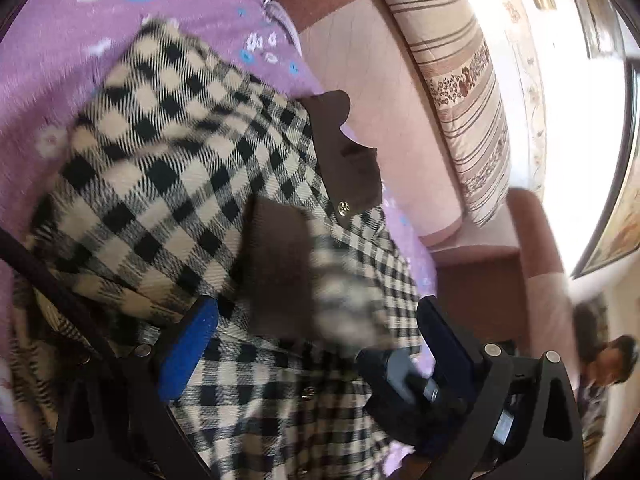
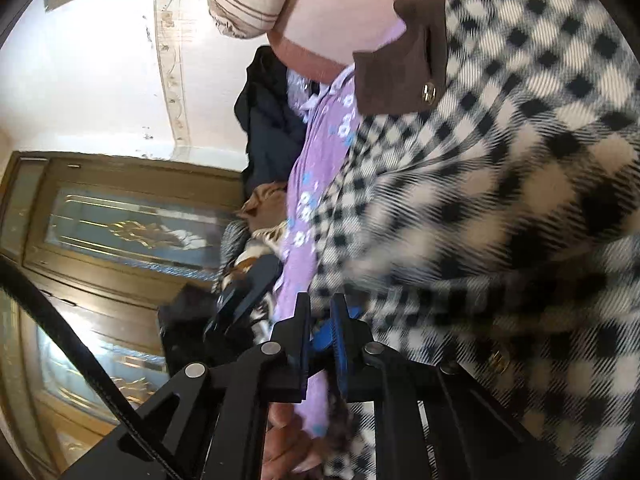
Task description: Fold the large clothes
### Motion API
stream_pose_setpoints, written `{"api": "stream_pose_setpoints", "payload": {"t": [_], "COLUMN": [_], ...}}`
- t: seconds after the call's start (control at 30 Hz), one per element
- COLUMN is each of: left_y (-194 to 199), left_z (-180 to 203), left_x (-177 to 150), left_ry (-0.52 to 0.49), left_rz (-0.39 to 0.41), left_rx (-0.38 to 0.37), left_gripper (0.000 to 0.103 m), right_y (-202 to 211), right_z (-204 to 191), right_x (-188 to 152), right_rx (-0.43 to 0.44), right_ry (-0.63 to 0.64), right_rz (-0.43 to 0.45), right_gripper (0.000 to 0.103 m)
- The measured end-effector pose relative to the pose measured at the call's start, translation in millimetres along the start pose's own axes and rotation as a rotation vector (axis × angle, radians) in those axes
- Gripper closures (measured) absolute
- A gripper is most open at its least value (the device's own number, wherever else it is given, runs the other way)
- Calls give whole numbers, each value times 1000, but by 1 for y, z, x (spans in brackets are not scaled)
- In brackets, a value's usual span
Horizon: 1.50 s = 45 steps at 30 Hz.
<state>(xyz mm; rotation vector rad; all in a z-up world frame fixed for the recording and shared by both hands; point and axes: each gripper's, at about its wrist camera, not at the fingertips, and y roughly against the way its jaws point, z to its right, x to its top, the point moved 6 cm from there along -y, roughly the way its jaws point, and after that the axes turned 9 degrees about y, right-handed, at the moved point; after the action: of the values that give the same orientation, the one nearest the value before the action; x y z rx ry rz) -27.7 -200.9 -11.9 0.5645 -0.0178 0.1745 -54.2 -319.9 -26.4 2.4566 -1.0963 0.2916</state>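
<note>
So the checked coat (image 1: 168, 168) is spread over the purple floral bedsheet (image 1: 48, 64), black and cream squares with a brown collar (image 1: 344, 152) and a gold button (image 1: 343, 208) by it. One brown cuff (image 1: 276, 264) lies folded across the front of the coat, a bit blurry.

The left gripper (image 1: 316, 344) hovers right over the coat with its jaws spread wide, the blue pad (image 1: 188, 352) on one side and the dark finger (image 1: 444, 332) on the other, nothing pinched between them. The other gripper's body (image 1: 404, 384) pokes in low, just beside that dark finger.

From the right wrist view, the right gripper (image 2: 320, 328) has its jaws nearly clenched, only a thin gap between the blue pads (image 2: 340, 336). Looks like a fold of the coat's edge is caught in there where it meets the sheet, but it's smeared, so I can't say for sure. A hand (image 2: 288, 440) shows beneath the frame.

Behind the bed: a pink headboard (image 1: 384, 92), a striped pillow (image 1: 456, 92), and a wooden door with glass panels (image 2: 120, 224).
</note>
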Motion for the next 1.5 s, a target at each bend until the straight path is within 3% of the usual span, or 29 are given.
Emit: {"api": "stream_pose_setpoints", "payload": {"t": [0.1, 0.2, 0.37, 0.53, 0.63, 0.7, 0.77, 0.9, 0.97, 1.03, 1.07, 1.17, 1.33, 1.43, 1.5], "left_y": [-10, -14, -22, -39, -30, -27, -33, -46, -50, -56, -56, -46, -12, 16, 30], "left_z": [-8, -10, 5, 7, 11, 5, 1, 18, 23, 24, 24, 28, 52, 59, 58], "left_x": [2, 3, -2, -8, -7, -1, -3, -16, -21, -22, -21, -19, -14, -5, 0], "left_ry": [50, 66, 25, 24, 9, -14, 3, -84, -108, -122, -126, -147, -233, -249, -276], "left_rz": [-17, -12, -65, -108, -106, -57, -60, -115, -121, -153, -151, -116, -54, -7, 24], "left_rx": [-24, -13, -56, -50, -44, 56, 58, 54, 46, 39, 44, 41, 8, 8, 34], "left_gripper": [4, 4, 4, 4, 4, 4, 4, 4, 22, 71, 78, 84, 88, 88, 89], "right_y": [-11, -10, 35, 68, 81, 85, 88, 106, 126, 146, 155, 188, 234, 247, 245], "right_z": [-1, 4, -12, -14, -10, -4, 4, 8, 7, 6, 7, 15, 34, 41, 43], "right_x": [-13, -22, -25, -27, -30, -30, -27, -12, 0, 13, 17, 29, 43, 46, 46], "right_rx": [-26, -113, -239, -236, -233, -237, -245, -280, -299, -351, -378, -475, -545, -571, -624], "right_ry": [14, 38, 198, 178, 176, 155, 126, 122, 123, 131, 131, 129, 51, 29, 32], "right_rz": [-47, -100, -110, -92, -71, -75, -73, -10, 59, 133, 159, 242, 343, 351, 306], "right_gripper": [90, 90, 88, 64, 56, 55, 55, 55, 55, 54, 54, 54, 54, 54, 49]}}
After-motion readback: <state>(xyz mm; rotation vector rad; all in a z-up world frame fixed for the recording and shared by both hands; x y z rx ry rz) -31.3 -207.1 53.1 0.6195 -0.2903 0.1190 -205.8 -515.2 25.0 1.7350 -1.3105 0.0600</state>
